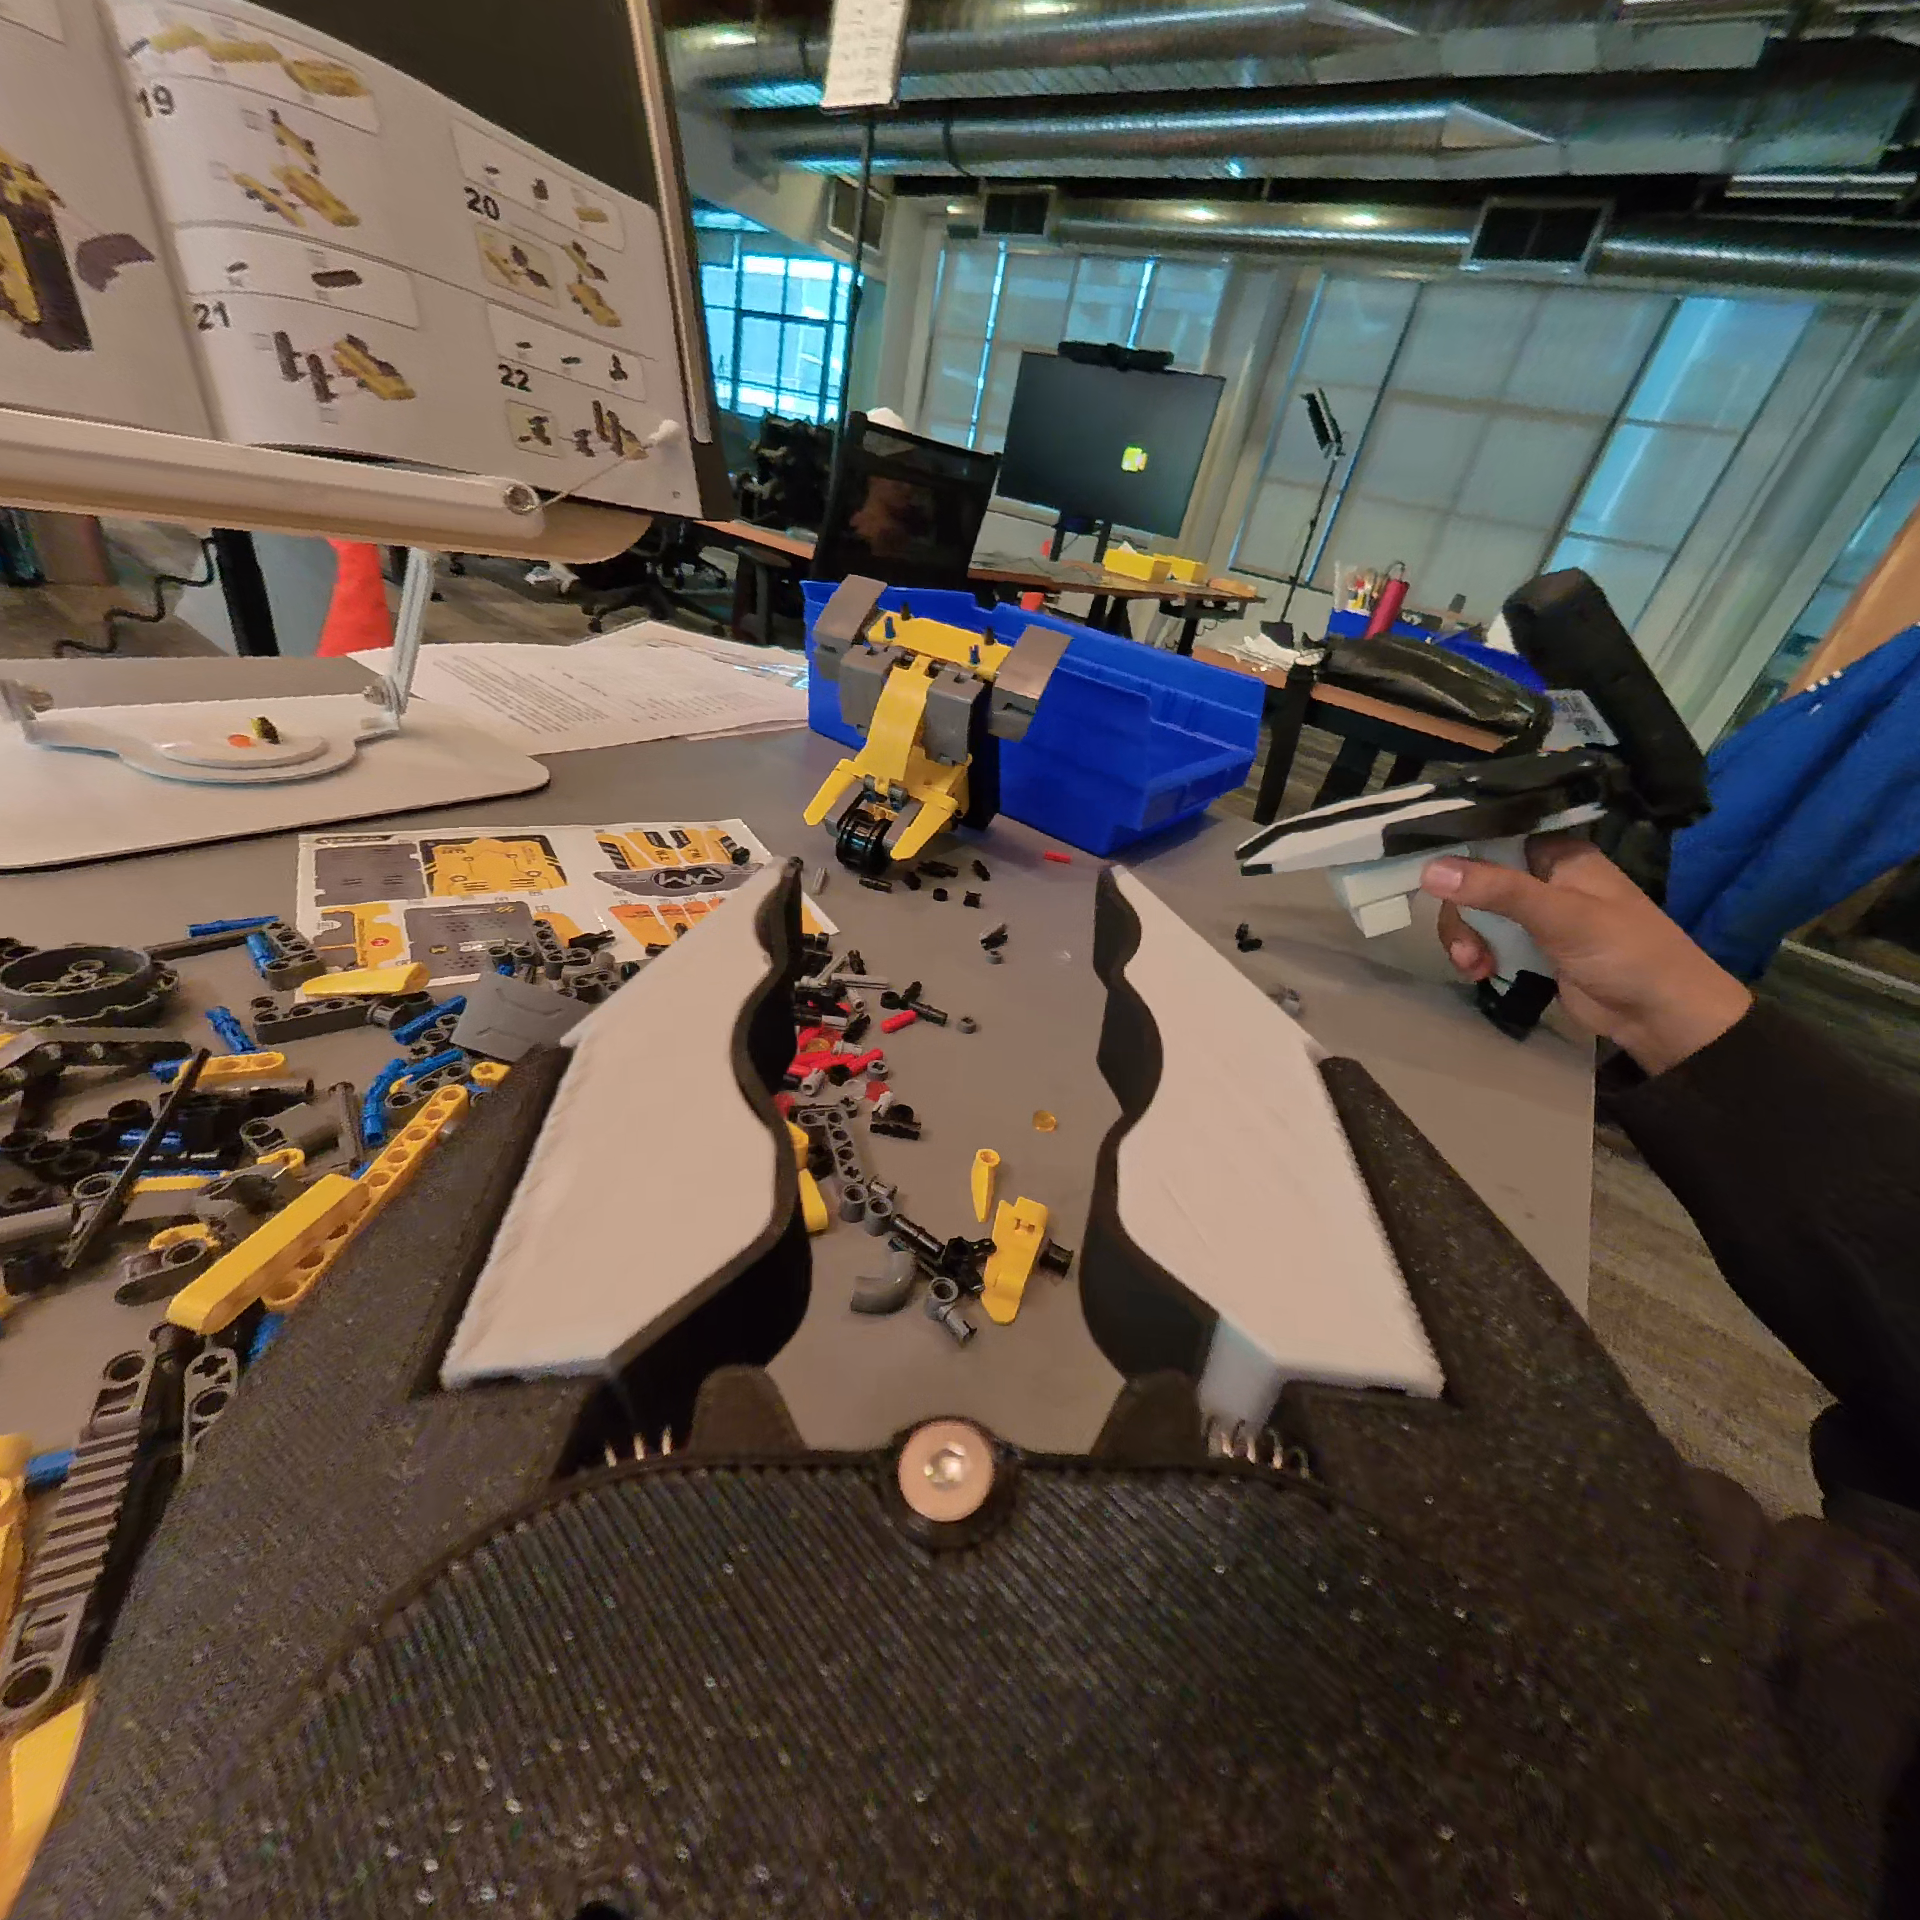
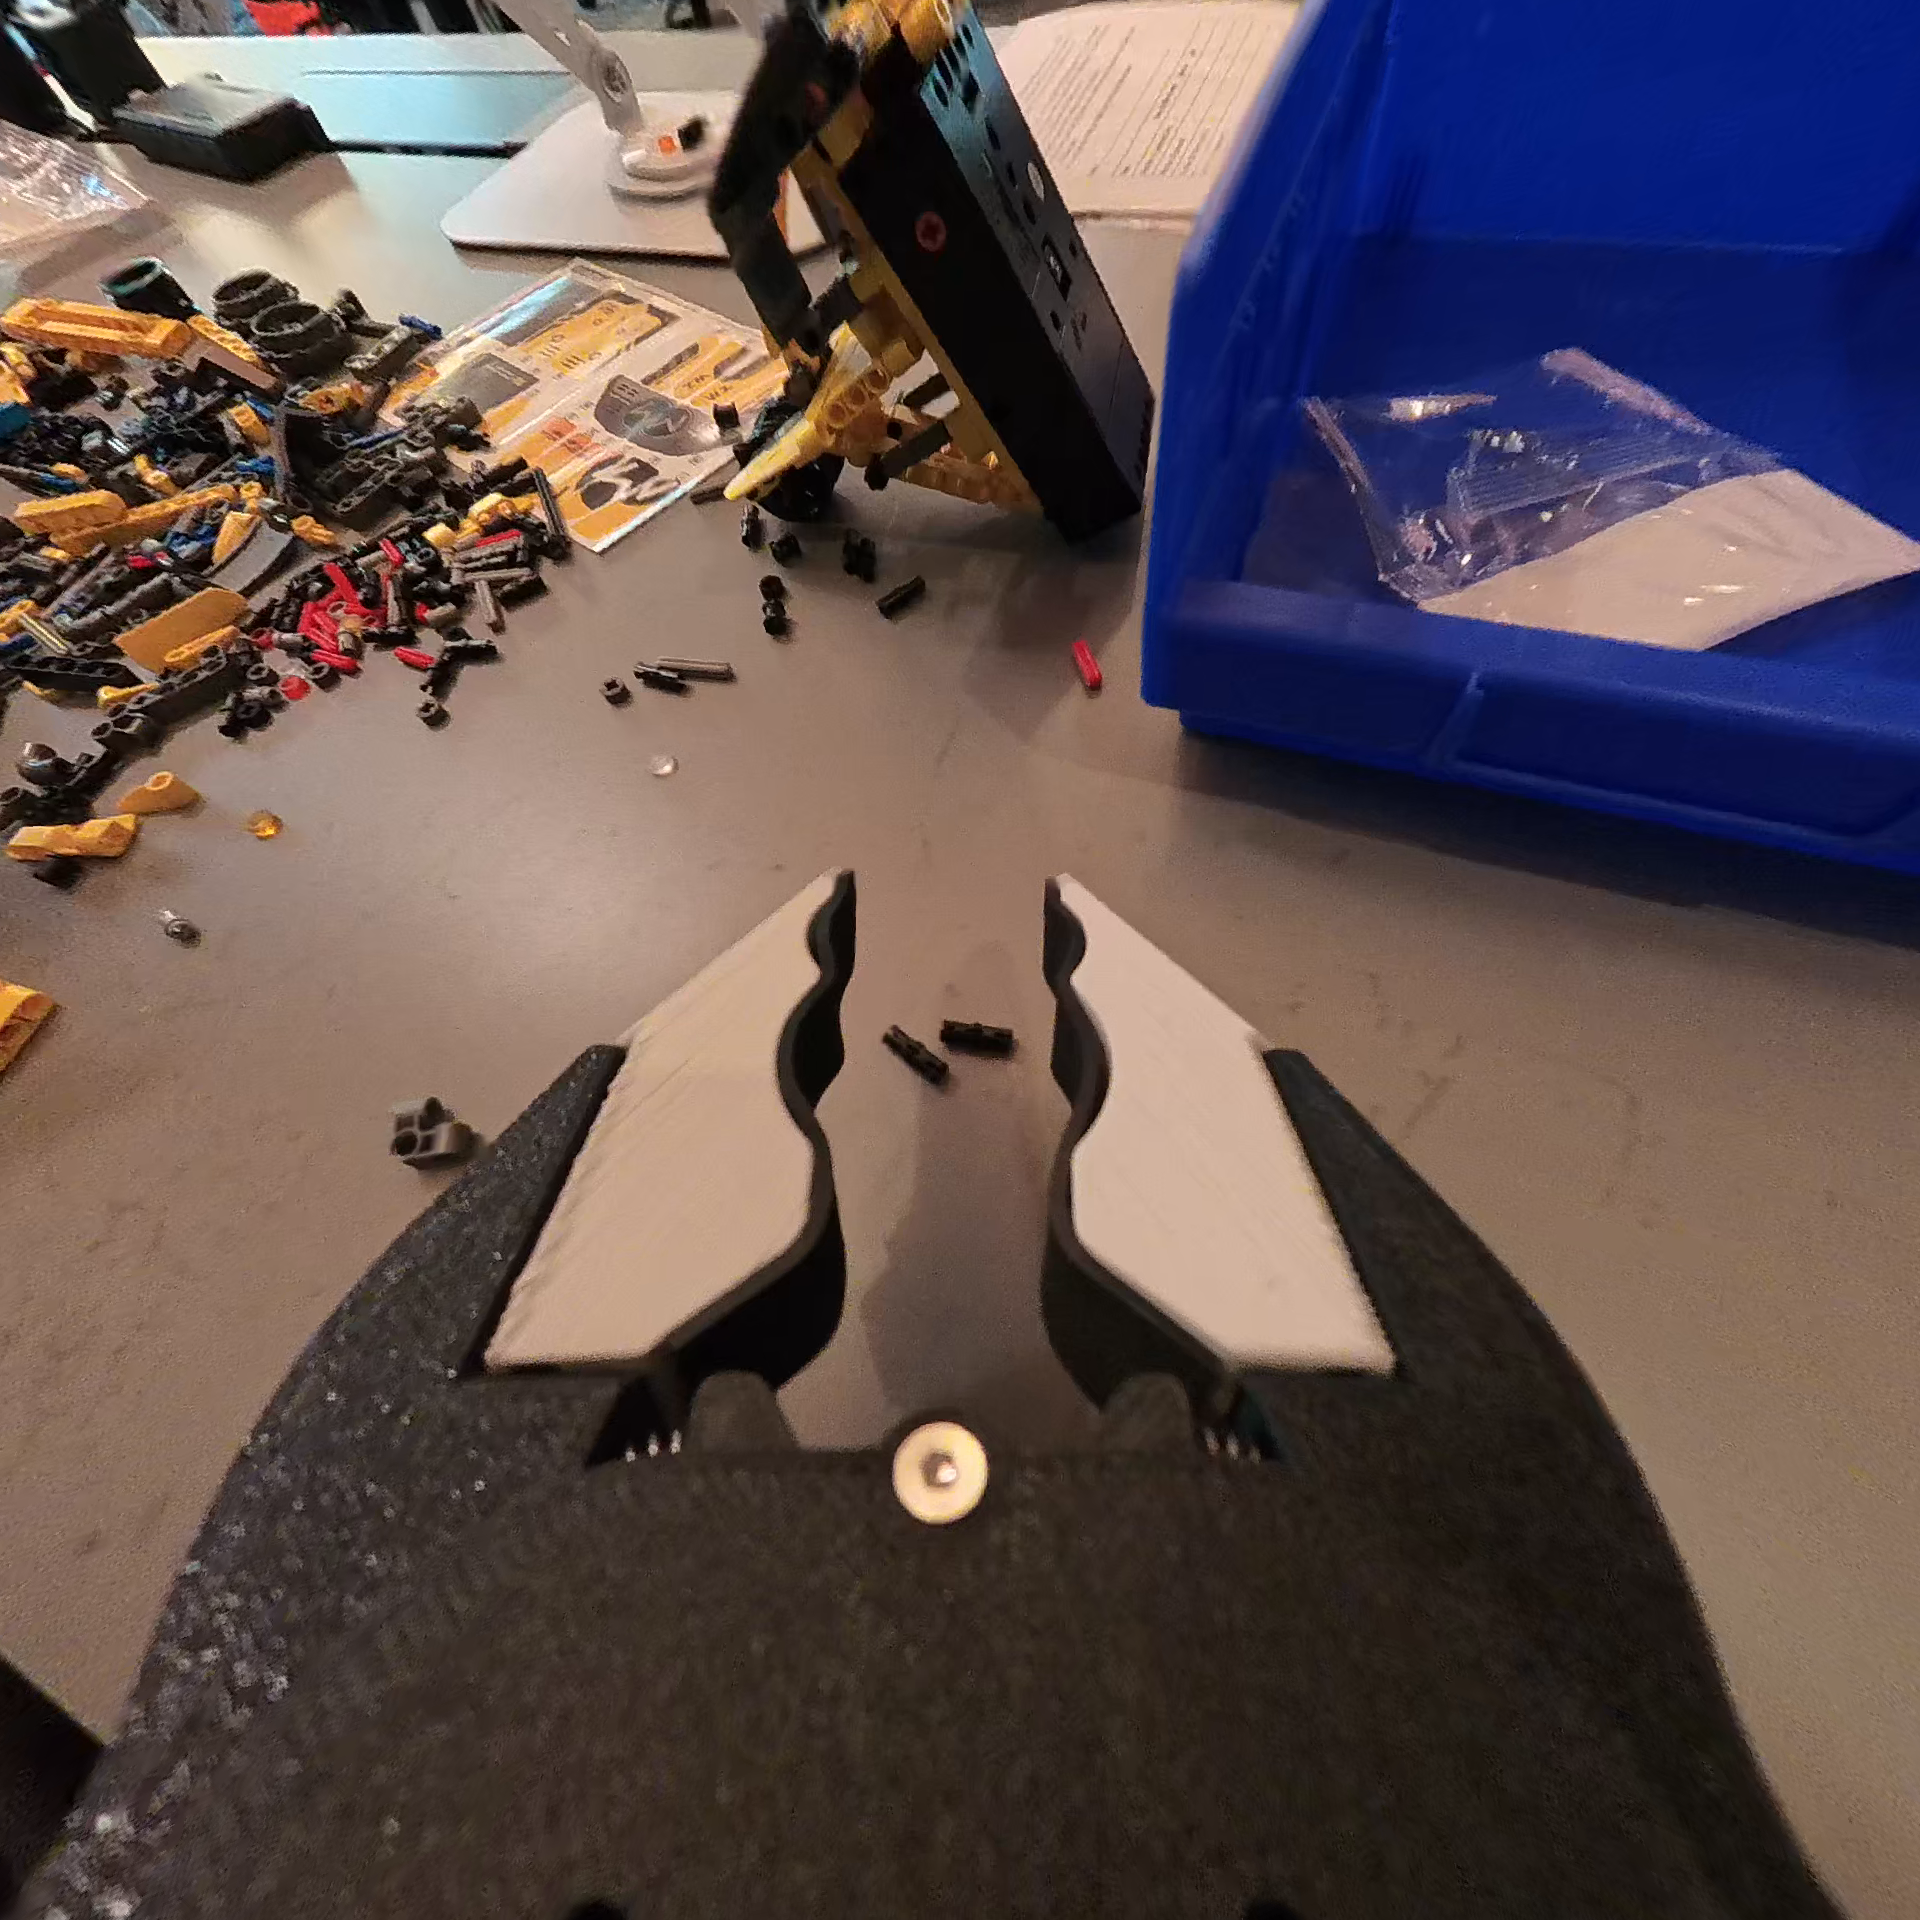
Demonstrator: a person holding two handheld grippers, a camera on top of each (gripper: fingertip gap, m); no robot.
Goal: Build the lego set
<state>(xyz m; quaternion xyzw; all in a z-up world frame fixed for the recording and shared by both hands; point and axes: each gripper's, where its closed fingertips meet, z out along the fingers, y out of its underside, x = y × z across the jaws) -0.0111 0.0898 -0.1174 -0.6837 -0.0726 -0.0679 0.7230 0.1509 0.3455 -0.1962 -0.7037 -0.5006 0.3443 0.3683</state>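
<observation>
My left gripper [image 1: 951, 873] is open and empty above a scatter of small loose pieces [image 1: 935, 1236] on the grey table. A half-built yellow, grey and black model [image 1: 909, 727] leans against the blue bin [image 1: 1122, 748]. It also shows in the right wrist view [image 2: 914, 270]. My right gripper [image 2: 948, 883] is open and empty, low over the table, with two small black pins [image 2: 945, 1044] lying between its fingers. The right gripper also shows in the left wrist view [image 1: 1247, 854], held by a hand at the right, its jaws nearly together there.
A heap of yellow, black, blue and red parts [image 1: 208, 1122] lies at the left, also in the right wrist view [image 2: 208, 540]. A sticker sheet [image 1: 520, 883] lies behind it. The instruction booklet [image 1: 343, 229] sits on a stand. The blue bin [image 2: 1558, 644] holds a clear bag [image 2: 1558, 478]. My hands' fingertips stand some 30 cm from each other.
</observation>
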